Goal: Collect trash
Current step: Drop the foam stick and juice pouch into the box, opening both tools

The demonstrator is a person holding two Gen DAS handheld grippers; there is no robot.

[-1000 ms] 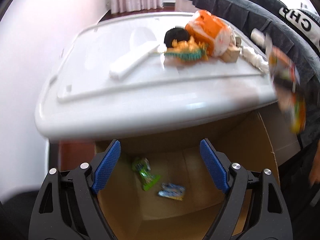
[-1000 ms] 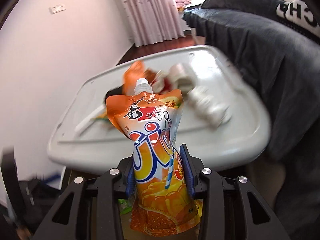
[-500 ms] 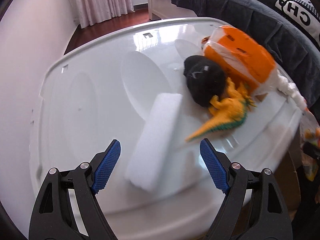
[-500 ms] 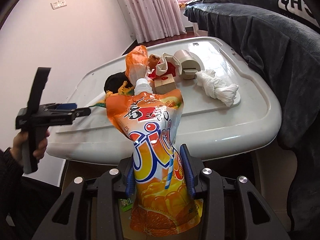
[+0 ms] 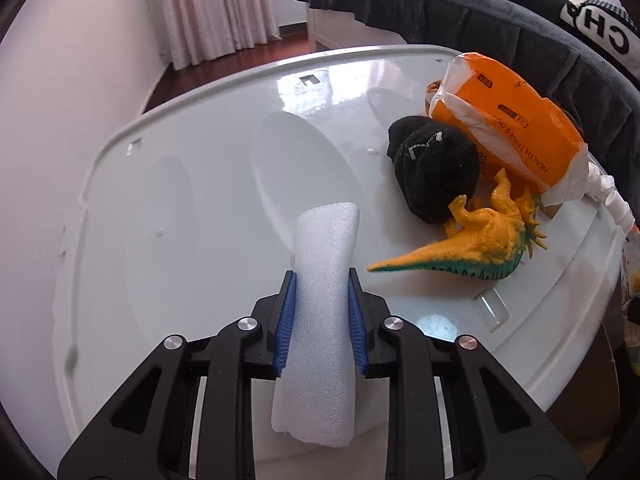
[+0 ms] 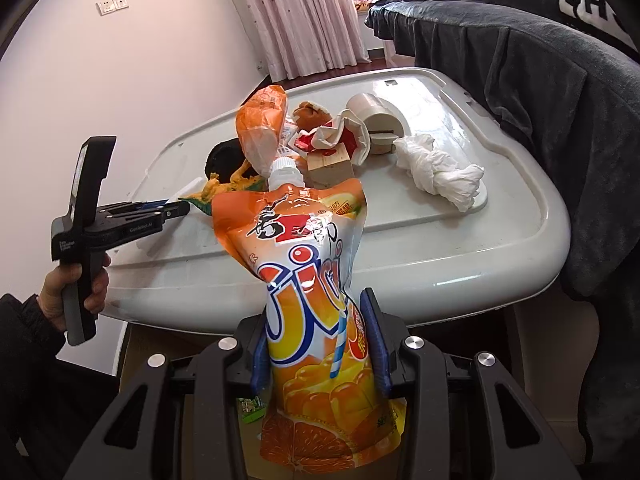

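A white foam strip (image 5: 320, 312) lies on the white table top (image 5: 192, 184), and my left gripper (image 5: 322, 312) is closing on it, its blue pads pressing both sides. My right gripper (image 6: 318, 344) is shut on an orange juice pouch (image 6: 304, 280) with a white cap, held upright in front of the table's near edge. The left gripper (image 6: 176, 210) shows in the right wrist view too, with a hand (image 6: 68, 292) on its handle. Trash on the table: an orange plastic bag (image 5: 508, 132), a crumpled white tissue (image 6: 436, 172) and red-and-white wrappers (image 6: 332, 136).
A black sock ball (image 5: 434, 172) and a yellow toy dinosaur (image 5: 476, 240) lie beside the foam. A tape roll (image 6: 376, 120) and a wooden block (image 6: 332, 164) sit further back. Dark clothing (image 6: 560, 120) hangs at the right. A cardboard box (image 6: 136, 348) stands under the table edge.
My left gripper swung from over the cardboard box to the table top, then shut its wide jaws on the foam strip. The right gripper held the pouch still.
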